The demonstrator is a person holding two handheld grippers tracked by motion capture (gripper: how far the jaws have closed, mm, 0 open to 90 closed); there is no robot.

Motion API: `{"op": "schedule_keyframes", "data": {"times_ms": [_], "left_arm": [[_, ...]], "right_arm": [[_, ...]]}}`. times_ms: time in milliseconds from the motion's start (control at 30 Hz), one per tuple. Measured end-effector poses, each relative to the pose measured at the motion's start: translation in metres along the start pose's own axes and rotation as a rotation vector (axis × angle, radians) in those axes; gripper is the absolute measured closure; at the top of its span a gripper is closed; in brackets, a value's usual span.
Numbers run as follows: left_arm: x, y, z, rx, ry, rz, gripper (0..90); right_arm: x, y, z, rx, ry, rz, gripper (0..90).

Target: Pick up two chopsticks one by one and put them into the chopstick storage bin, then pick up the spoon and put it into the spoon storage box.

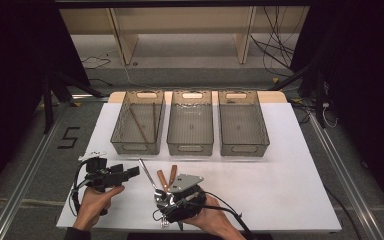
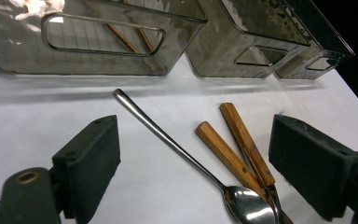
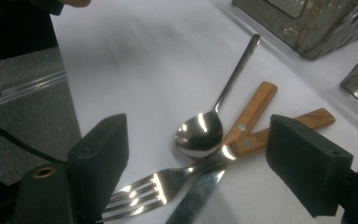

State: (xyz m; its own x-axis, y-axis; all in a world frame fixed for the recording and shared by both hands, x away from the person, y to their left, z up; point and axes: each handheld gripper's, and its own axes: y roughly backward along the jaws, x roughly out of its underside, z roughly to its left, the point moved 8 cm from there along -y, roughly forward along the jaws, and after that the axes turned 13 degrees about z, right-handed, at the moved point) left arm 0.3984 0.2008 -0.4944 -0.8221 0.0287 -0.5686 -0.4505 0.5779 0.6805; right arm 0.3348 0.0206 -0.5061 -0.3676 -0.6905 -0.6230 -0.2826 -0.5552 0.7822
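Hovering just above the cutlery, our right tool point(image 3: 198, 172) has its jaws wide apart, with the fork point(image 3: 168, 184) and knife point(image 3: 200, 189) lying crossed between them on the white worktop point(image 3: 144, 70). The spoon point(image 3: 199, 133) lies beside the fork, its bowl touching the wooden handles and its stem pointing toward the left bin point(image 1: 138, 122). Our left tool point(image 2: 193, 168), also spread open and holding nothing, sits left of the spoon, aimed at it.
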Motion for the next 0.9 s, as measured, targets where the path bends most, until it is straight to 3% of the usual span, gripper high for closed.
{"op": "schedule_keyframes", "data": {"times_ms": [600, 900], "left_arm": [[-0.001, 0.006, -0.003, 0.006, -0.014, -0.031, 16.1], [-0.002, 0.006, -0.009, 0.011, -0.04, -0.032, 16.1]], "right_arm": [[-0.004, -0.021, 0.003, 0.008, 0.039, 0.065, 23.9], [-0.008, -0.036, 0.008, 0.025, 0.107, 0.115, 26.4]]}}
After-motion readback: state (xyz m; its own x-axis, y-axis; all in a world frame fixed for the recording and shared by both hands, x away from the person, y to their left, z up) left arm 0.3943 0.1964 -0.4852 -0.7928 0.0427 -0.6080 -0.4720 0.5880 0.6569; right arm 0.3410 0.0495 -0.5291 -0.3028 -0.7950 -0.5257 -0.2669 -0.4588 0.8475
